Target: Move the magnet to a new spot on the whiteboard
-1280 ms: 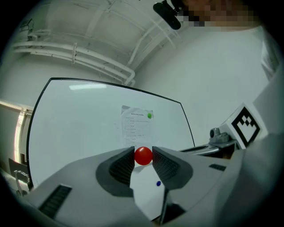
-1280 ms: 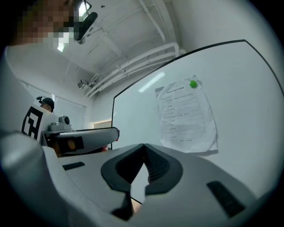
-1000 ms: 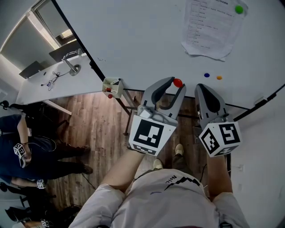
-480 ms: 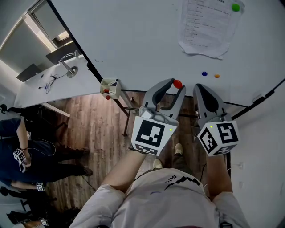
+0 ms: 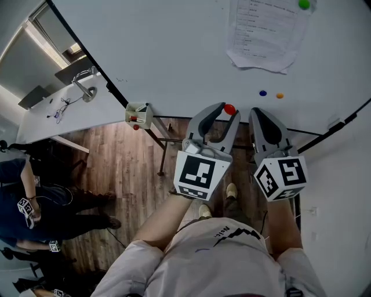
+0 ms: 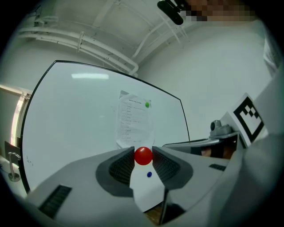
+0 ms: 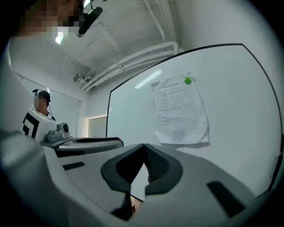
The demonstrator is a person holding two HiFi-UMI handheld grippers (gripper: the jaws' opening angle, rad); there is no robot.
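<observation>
A round red magnet [image 5: 229, 108] sits pinched between the tips of my left gripper [image 5: 228, 111], which is shut on it. The left gripper view shows the red magnet [image 6: 143, 156] at the jaw tips, in front of the whiteboard [image 6: 80, 115] and apart from it. My right gripper [image 5: 257, 112] hangs beside it on the right, shut with nothing in it [image 7: 144, 147]. The whiteboard [image 5: 174, 46] carries a paper sheet [image 5: 264, 35] under a green magnet [image 5: 304, 4], plus a blue magnet [image 5: 262, 93] and an orange magnet [image 5: 279, 96].
A small box of markers [image 5: 138, 114] hangs at the board's lower edge, above the stand's legs [image 5: 162, 145]. A white desk [image 5: 64, 116] lies to the left. People stand on the wooden floor at far left [image 5: 35, 203].
Both grippers keep nearly the same pose, the red magnet still in the left one. The paper and the board's magnets have slid slightly left and up in the head view.
</observation>
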